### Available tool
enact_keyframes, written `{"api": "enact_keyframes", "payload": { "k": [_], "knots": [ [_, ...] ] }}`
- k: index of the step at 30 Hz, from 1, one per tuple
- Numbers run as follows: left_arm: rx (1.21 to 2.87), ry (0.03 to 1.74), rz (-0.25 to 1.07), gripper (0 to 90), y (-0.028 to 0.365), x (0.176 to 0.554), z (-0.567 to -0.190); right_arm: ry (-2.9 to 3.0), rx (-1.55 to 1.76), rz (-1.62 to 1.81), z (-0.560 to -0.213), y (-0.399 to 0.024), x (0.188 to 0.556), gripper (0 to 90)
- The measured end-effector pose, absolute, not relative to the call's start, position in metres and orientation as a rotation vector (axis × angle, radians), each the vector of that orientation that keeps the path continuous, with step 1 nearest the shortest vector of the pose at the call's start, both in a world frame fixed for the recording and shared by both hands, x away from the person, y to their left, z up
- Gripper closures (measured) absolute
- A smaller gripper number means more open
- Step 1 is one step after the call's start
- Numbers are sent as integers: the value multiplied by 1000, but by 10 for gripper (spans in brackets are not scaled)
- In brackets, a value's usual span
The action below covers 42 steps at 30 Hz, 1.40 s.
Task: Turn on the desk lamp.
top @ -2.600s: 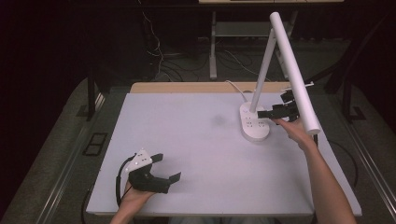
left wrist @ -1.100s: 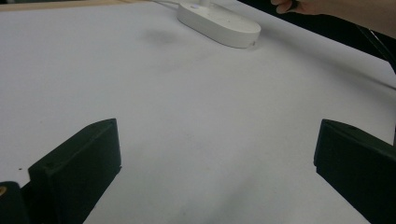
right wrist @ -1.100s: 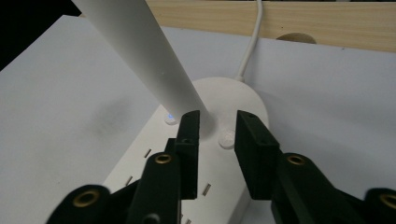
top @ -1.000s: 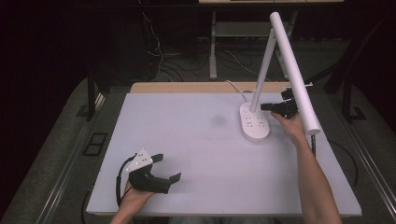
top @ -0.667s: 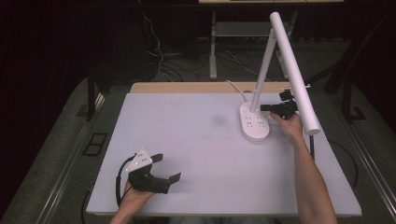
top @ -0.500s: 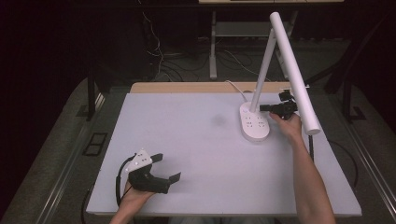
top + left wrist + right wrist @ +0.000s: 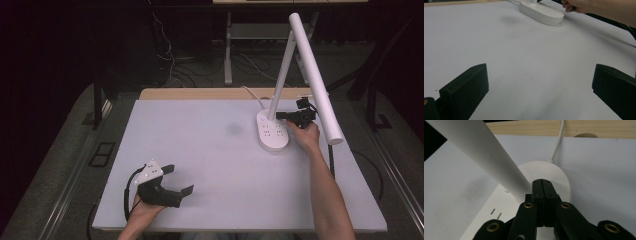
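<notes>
- Right gripper drawn in closer to white desk lamp than before; jaws just closed, now pressed together empty over its oval base.
- Lamp near far right corner of white table; broad bare middle.
- Left gripper gaping open near front edge.
- Lamp head cut off in right gripper view.

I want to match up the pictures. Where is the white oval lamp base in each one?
High view: white oval lamp base, right of middle.
Left gripper view: top, right of middle.
Right gripper view: centre, behind the shut right gripper.
Shared landmark: the pale grey table top.
</notes>
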<state>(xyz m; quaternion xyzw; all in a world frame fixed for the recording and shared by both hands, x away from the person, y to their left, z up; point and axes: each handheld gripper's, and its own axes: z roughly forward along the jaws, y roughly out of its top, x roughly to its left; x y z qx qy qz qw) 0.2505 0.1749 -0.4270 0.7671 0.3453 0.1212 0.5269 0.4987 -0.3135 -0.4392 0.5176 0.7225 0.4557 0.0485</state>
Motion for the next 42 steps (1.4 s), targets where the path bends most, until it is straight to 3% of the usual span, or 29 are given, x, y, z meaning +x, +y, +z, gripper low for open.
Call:
{"api": "enact_keyframes", "payload": {
  "k": [22, 42],
  "knots": [
    [1833, 824, 282, 0, 174, 251, -427, 2154, 1595, 1374, -439, -310, 493, 895],
    [1837, 818, 281, 0, 172, 250, -427, 2164, 1552, 1321, -409, -328, 478, 895]
  ]
}}
